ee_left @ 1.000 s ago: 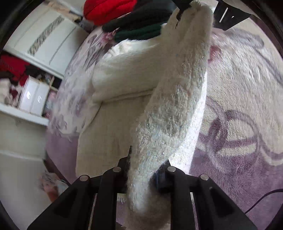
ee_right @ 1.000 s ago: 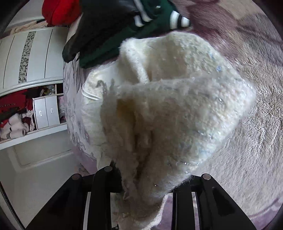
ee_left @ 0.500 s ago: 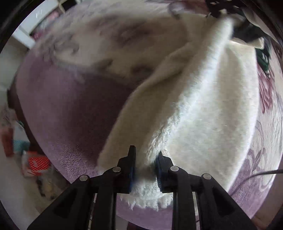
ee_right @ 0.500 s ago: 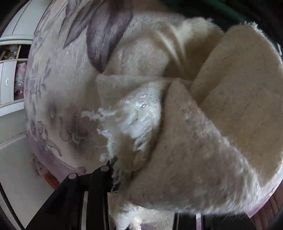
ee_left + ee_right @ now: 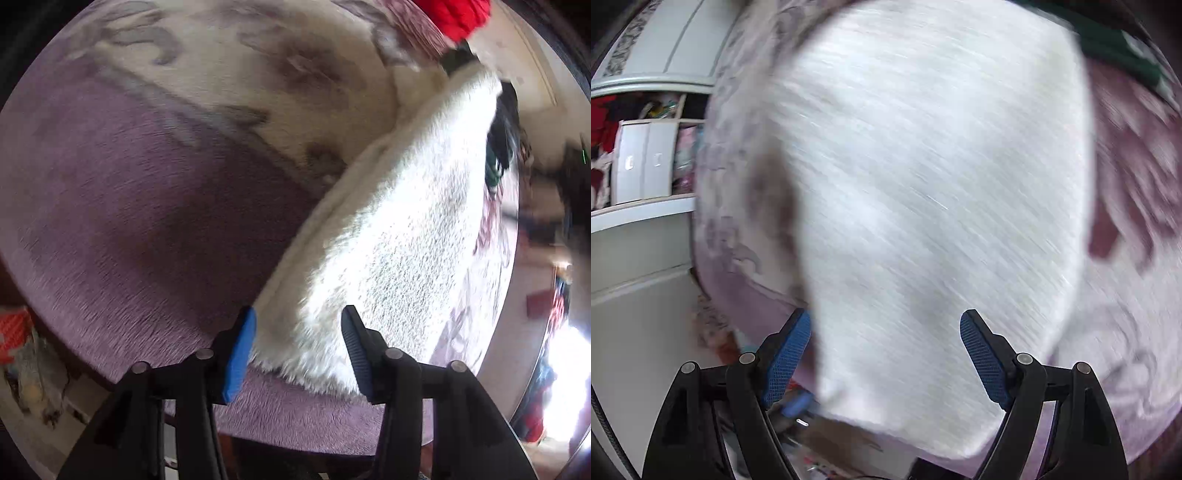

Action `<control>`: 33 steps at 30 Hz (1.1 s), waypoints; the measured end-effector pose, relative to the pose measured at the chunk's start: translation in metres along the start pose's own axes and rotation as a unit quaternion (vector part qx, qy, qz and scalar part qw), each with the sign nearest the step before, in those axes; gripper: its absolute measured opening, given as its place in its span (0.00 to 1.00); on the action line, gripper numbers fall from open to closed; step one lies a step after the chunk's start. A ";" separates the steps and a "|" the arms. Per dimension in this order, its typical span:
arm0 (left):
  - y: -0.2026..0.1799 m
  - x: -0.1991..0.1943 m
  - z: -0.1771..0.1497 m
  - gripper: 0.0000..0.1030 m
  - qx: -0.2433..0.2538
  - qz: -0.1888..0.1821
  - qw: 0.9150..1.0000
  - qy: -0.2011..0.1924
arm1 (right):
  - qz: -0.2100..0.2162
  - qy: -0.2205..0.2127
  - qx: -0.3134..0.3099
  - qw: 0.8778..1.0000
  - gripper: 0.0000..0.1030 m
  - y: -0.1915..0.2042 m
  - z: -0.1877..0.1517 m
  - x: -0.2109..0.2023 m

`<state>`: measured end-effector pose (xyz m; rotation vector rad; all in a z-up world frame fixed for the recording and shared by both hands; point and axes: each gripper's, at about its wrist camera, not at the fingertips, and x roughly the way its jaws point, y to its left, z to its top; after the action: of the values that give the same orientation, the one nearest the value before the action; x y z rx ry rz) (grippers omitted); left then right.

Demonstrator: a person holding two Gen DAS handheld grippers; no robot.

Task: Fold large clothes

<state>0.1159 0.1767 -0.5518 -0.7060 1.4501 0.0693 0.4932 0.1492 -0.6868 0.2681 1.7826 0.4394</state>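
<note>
Spreading wide, the left gripper (image 5: 298,345) has its blue-padded jaws parted around the near hem of the white fluffy garment (image 5: 399,229) without pinching it, and the right gripper (image 5: 884,350) likewise stands wide with nothing clamped, the same garment (image 5: 938,184) filling its view from 6 o'clock up to 12. The garment lies folded on the purple patterned bedspread (image 5: 122,206), its near edge at 6 o'clock in the left view and its length running off toward 1 o'clock. From here the likely trouble is that the thick pile springs back: with neither claw holding it, the top layer could slide or unroll, and the edge at 6 o'clock sits close to the rim of the bed, so a brush from a withdrawing finger might drag it over. Heavy blur in the right view suggests fast motion, which raises that chance. Half a second ago both claws were shut on the cloth, carrying it bunched and doubled; a second ago it hung stretched between them in the air. Now it is released and laid flat. Farther off, at 1 o'clock in the left view, a red garment (image 5: 458,14) lies past the far end; in the right view dark green clothing (image 5: 1123,48) sits at 1 o'clock and a white cupboard (image 5: 642,166) at 9 o'clock.
</note>
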 end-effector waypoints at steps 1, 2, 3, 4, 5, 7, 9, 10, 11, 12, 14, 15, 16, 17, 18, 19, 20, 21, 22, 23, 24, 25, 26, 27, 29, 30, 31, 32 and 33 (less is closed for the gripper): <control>-0.004 0.012 0.003 0.45 0.005 0.004 1.000 0.008 | -0.012 0.006 0.017 1.000 0.82 -0.014 -0.012 0.005; -0.007 0.023 0.005 0.45 0.009 0.014 1.000 0.012 | -0.020 0.020 0.041 0.999 0.82 -0.036 -0.034 0.016; -0.008 0.029 0.009 0.41 0.013 0.027 0.999 0.010 | -0.022 0.039 0.064 0.997 0.82 -0.056 -0.055 0.030; -0.012 0.033 0.007 0.34 0.018 0.044 0.999 -0.002 | -0.020 0.058 0.082 0.995 0.82 -0.070 -0.070 0.046; -0.016 0.033 0.004 0.19 0.022 0.053 0.998 -0.015 | -0.012 0.076 0.103 0.992 0.82 -0.086 -0.089 0.063; -0.021 0.029 -0.006 0.16 0.023 0.060 0.997 -0.032 | 0.003 0.100 0.118 0.988 0.73 -0.106 -0.113 0.096; -0.022 0.017 -0.018 0.15 0.017 0.066 0.997 -0.046 | 0.032 0.101 0.124 0.987 0.19 -0.113 -0.132 0.117; -0.022 0.014 -0.025 0.14 0.016 0.067 0.997 -0.047 | 0.031 0.085 0.127 0.988 0.18 -0.113 -0.139 0.117; -0.024 0.011 -0.033 0.14 0.018 0.076 0.996 -0.043 | 0.028 0.072 0.125 0.989 0.15 -0.110 -0.146 0.113; -0.023 0.013 -0.039 0.15 0.023 0.087 0.995 -0.033 | 0.032 0.066 0.125 0.989 0.12 -0.110 -0.153 0.105; -0.015 0.024 -0.045 0.15 0.027 0.107 0.994 -0.009 | 0.035 0.067 0.127 0.989 0.12 -0.113 -0.164 0.093; -0.019 0.029 -0.045 0.15 0.024 0.108 0.994 0.001 | 0.024 0.073 0.122 0.989 0.12 -0.115 -0.166 0.092; -0.020 0.028 -0.047 0.15 0.025 0.107 0.994 0.012 | 0.011 0.084 0.119 0.989 0.12 -0.118 -0.165 0.093; -0.026 0.023 -0.046 0.18 0.033 0.113 0.993 0.015 | 0.006 0.096 0.125 0.987 0.12 -0.124 -0.161 0.092; -0.033 0.014 -0.044 0.20 0.041 0.117 0.992 0.009 | 0.018 0.102 0.139 0.985 0.12 -0.131 -0.156 0.086; -0.039 0.006 -0.042 0.21 0.046 0.115 0.992 0.005 | 0.032 0.098 0.151 0.983 0.13 -0.134 -0.147 0.077; -0.045 -0.002 -0.040 0.21 0.050 0.116 0.992 0.004 | 0.047 0.083 0.154 0.983 0.13 -0.134 -0.137 0.062; -0.047 -0.011 -0.036 0.22 0.051 0.114 0.992 0.002 | 0.051 0.059 0.145 0.986 0.13 -0.130 -0.125 0.043; -0.049 -0.020 -0.034 0.24 0.052 0.107 0.993 -0.003 | 0.048 0.035 0.132 0.989 0.15 -0.124 -0.114 0.026; -0.050 -0.026 -0.030 0.33 0.056 0.113 0.992 -0.008 | 0.044 0.008 0.118 0.992 0.18 -0.114 -0.099 0.007; -0.055 -0.029 -0.020 0.50 0.059 0.118 0.991 -0.011 | 0.044 -0.016 0.105 0.993 0.24 -0.104 -0.083 -0.010; -0.056 -0.032 -0.016 0.60 0.066 0.122 0.990 -0.016 | 0.049 -0.035 0.094 0.994 0.34 -0.093 -0.068 -0.022; -0.056 -0.032 -0.009 0.76 0.073 0.128 0.989 -0.023 | 0.056 -0.052 0.083 0.994 0.39 -0.081 -0.048 -0.032; -0.053 -0.026 -0.001 0.79 0.080 0.134 0.987 -0.029 | 0.060 -0.066 0.077 0.993 0.42 -0.068 -0.026 -0.039; -0.049 -0.022 0.008 0.79 0.090 0.140 0.986 -0.033 | 0.062 -0.092 0.065 0.992 0.42 -0.040 0.018 -0.042; -0.047 -0.022 0.018 0.79 0.091 0.149 0.984 -0.037 | 0.060 -0.102 0.058 0.991 0.42 -0.019 0.045 -0.037; -0.047 -0.024 0.026 0.79 0.092 0.150 0.984 -0.042 | 0.061 -0.107 0.052 0.991 0.42 -0.004 0.067 -0.032; -0.047 -0.022 0.039 0.79 0.094 0.145 0.984 -0.049 | 0.058 -0.106 0.042 0.992 0.42 0.014 0.093 -0.023; -0.046 -0.024 0.052 0.79 0.095 0.147 0.983 -0.053 | 0.043 -0.101 0.029 0.993 0.42 0.032 0.116 -0.011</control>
<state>0.1787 0.1732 -0.5137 -0.3250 1.4271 0.1917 0.6063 0.1916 -0.6879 0.4181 1.5911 0.4065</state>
